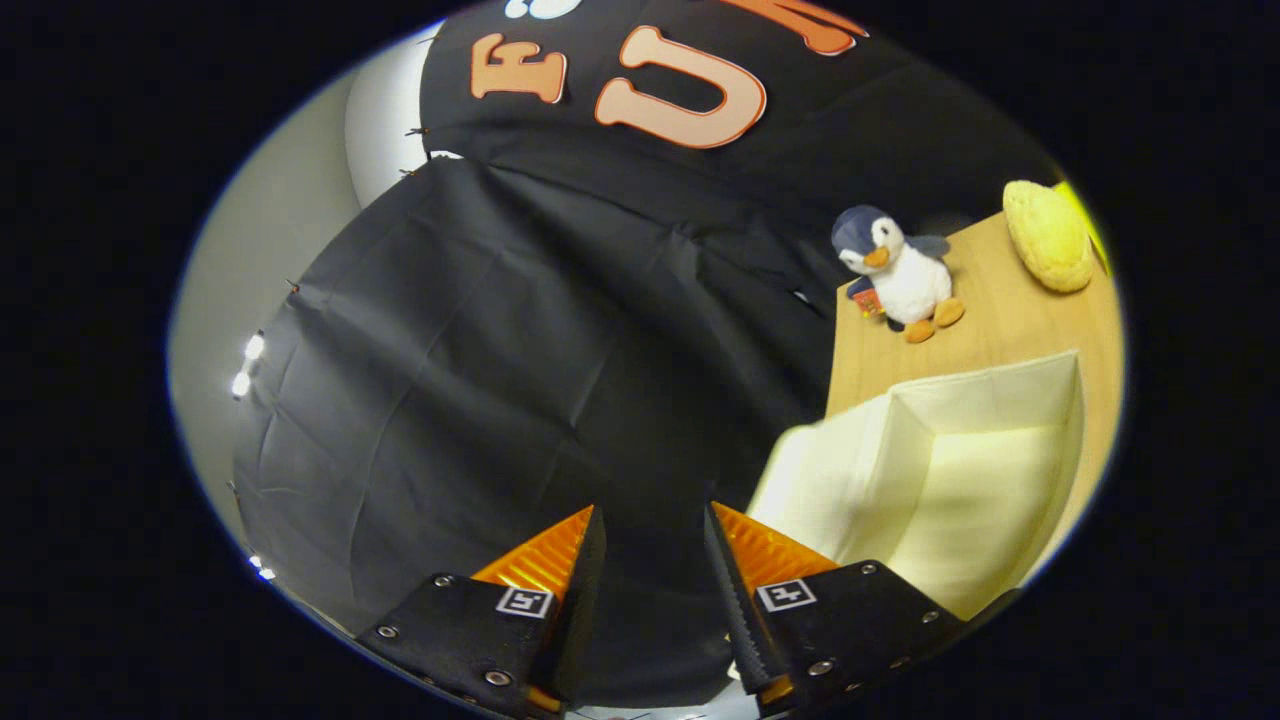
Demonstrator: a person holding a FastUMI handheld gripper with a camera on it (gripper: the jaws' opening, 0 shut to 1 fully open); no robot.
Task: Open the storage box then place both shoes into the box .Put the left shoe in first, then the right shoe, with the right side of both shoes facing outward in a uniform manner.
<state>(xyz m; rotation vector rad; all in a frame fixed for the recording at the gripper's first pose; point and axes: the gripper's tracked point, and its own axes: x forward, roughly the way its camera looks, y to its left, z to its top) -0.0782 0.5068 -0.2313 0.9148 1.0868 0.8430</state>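
Gripper view: gripper (pixel 652 520) parted a little, holding nothing, aimed at the black cloth.
Box (pixel 950 470) sits open at 3 o'clock just beside the right finger; on the table (pixel 1010 320) beyond it, penguin (pixel 900 272) and yellow cushion (pixel 1048 236) at 2 o'clock.

Gripper-mounted fisheye facing booth wall (pixel 500 350)
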